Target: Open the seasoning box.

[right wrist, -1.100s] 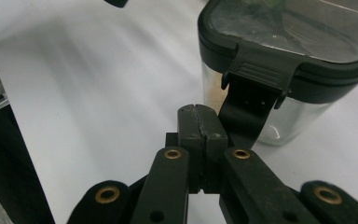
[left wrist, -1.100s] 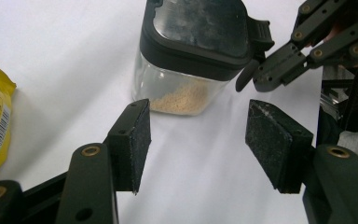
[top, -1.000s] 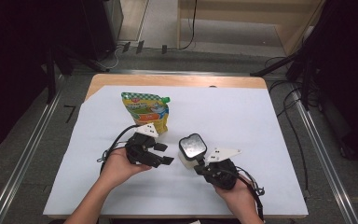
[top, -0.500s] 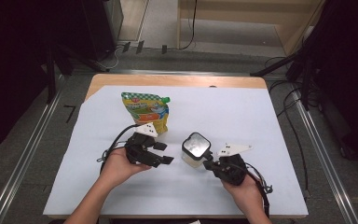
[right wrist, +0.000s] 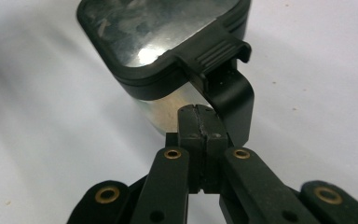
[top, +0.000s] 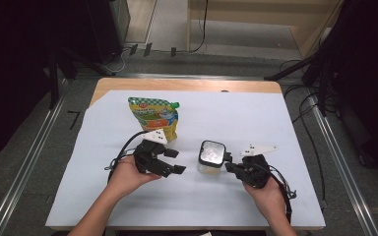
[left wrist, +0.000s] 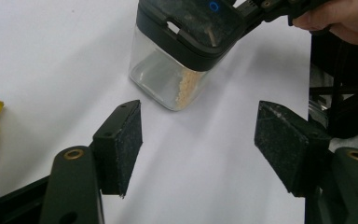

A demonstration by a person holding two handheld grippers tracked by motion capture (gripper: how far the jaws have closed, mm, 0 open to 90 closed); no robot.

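My right hand-held gripper [top: 232, 167] is clenched tight, its jaws pressed together right at the black handle of the jar [top: 211, 156], though I cannot tell if they pinch it. The jar stands on the white desk [top: 275, 123], tipped a bit, with some crumbs inside. My left hand-held gripper [top: 175, 161] is released with nothing between its jaws, which have just been opening, and it points at the jar, with the yellow bag [top: 153, 114] just behind it.
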